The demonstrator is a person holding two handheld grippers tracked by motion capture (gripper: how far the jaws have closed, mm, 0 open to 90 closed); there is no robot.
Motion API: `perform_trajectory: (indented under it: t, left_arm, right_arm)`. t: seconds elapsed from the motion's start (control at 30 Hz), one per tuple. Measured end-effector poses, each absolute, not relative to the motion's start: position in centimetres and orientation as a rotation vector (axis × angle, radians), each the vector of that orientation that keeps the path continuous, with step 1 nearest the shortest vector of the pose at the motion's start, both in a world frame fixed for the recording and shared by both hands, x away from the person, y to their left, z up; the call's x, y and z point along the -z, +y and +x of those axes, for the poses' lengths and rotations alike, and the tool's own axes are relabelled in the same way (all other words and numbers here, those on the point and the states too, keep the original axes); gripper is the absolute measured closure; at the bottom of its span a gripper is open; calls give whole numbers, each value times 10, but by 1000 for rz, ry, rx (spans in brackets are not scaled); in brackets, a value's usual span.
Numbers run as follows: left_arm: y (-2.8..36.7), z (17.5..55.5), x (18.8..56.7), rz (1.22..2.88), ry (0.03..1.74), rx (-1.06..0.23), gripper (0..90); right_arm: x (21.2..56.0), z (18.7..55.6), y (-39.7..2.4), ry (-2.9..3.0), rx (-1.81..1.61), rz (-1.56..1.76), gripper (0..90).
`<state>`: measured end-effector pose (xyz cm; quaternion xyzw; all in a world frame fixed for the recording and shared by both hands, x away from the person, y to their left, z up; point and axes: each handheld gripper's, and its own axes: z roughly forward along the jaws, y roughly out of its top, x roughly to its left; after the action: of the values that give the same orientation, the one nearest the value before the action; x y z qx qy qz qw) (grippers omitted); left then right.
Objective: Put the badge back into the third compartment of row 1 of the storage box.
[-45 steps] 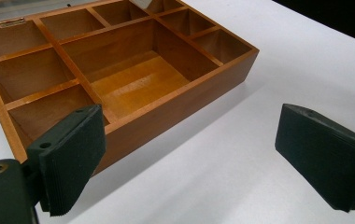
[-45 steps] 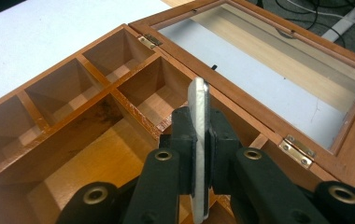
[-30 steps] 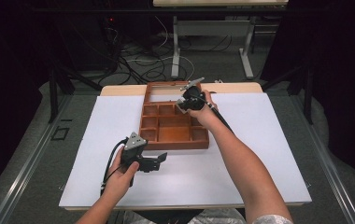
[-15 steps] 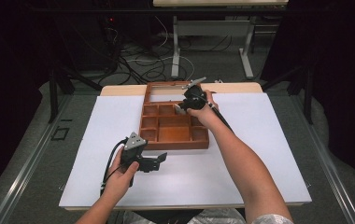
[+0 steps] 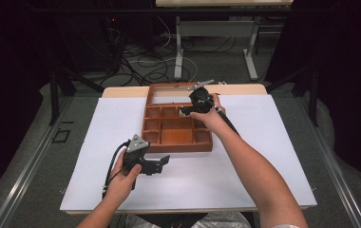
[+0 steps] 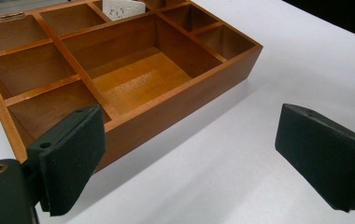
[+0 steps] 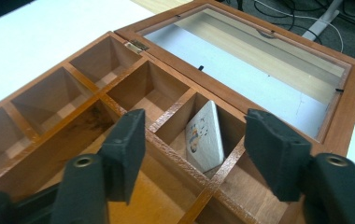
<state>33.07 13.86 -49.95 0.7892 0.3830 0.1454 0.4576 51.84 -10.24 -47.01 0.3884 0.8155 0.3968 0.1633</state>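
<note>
The right gripper (image 7: pixel 194 154) has just been opening its jaws above a small white card (image 7: pixel 206 137). The card leans in a far pocket of the wooden box (image 5: pixel 176 145), touching neither jaw. The left gripper (image 5: pixel 162 163) sits near the box's front, jaws apart and empty.

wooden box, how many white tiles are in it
1. A single white tile leans tilted in a small back-row compartment of the wooden box, just beyond the right tongs. The other visible compartments look empty; some corners are hidden.

White table top (image 5: pixel 273 156), cables (image 5: pixel 140 66) beyond
</note>
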Motion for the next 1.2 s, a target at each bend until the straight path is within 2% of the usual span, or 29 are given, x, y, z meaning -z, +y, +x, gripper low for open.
perform_trajectory:
  t: [0.37,0.8,0.9,1.2]
  left_arm:
    - [139,332,500,1949,947,-360,89]
    - [139,332,501,1940,952,-369,89]
    - [140,332,500,1947,951,-363,89]
    - [141,332,499,1941,953,-369,89]
  right_arm:
    - [455,497,-104,2348,-1142,1133,190]
    - [440,461,-107,2348,-1210,1055,142]
    - [439,451,-108,2355,-1220,1045,72]
    - [441,417,-123,2312,-1276,1003,27]
